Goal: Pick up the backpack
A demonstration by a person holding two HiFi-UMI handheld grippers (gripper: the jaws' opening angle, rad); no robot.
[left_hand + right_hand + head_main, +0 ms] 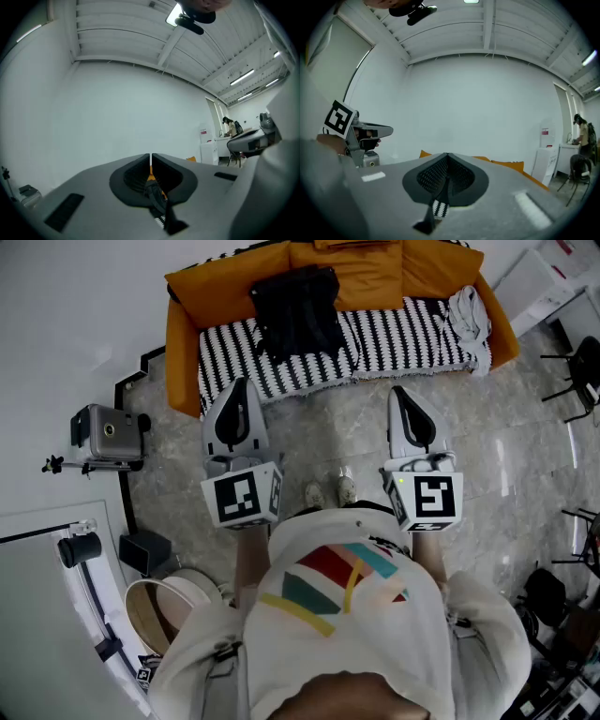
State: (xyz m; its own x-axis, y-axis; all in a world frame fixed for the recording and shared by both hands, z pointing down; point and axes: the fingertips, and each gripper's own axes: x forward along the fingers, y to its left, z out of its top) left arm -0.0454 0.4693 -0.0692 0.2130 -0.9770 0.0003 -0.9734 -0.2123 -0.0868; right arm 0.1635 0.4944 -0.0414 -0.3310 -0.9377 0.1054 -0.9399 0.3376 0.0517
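2 empty holds: left gripper [242, 385] and right gripper [401, 392] were both closed on nothing, well short of the sofa [183, 343]. Backpack [295, 307] lay slumped on its seat. Judged soft, floppy, likely light; take a strap or top handle.

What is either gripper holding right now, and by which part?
Nothing. The left gripper and right gripper are both shut and empty; the black fabric backpack lies untouched on the orange sofa's black-and-white striped cover.
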